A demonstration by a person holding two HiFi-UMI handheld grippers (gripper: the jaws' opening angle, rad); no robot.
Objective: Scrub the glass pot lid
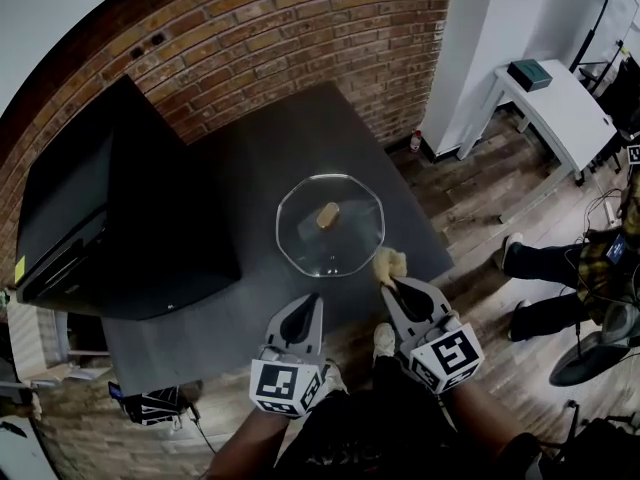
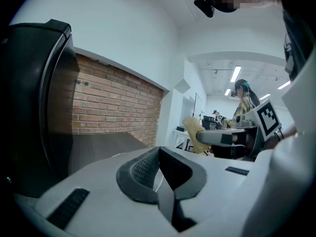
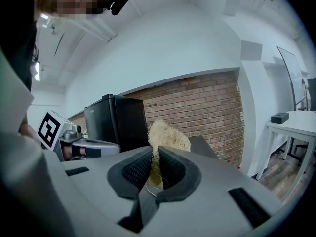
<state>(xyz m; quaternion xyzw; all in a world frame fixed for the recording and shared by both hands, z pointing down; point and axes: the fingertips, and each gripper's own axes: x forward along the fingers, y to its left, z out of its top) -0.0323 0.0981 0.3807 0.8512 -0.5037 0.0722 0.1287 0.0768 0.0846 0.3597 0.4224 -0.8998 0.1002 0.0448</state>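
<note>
Find the glass pot lid (image 1: pixel 345 243) flat near the front edge of the tabletop (image 1: pixel 250 158), knob (image 1: pixel 328 214) up. Probably stiff, slippery, breakable; better to pin at the knob with the left gripper (image 1: pixel 312 300), closed on nothing. Clamped in the right gripper (image 1: pixel 393 284): a fibre scrubber (image 1: pixel 389 264), beside the rim.

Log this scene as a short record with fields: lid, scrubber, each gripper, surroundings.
lid: glass pot lid lies flat on the dark table, with its tan knob up
scrubber: fibre scrubber at the lid's near right rim; contact cannot be told
right gripper: shut on the scrubber
left gripper: shut, nothing between its jaws, just short of the lid's near edge
surroundings: black appliance left of the lid, brick wall behind
</note>
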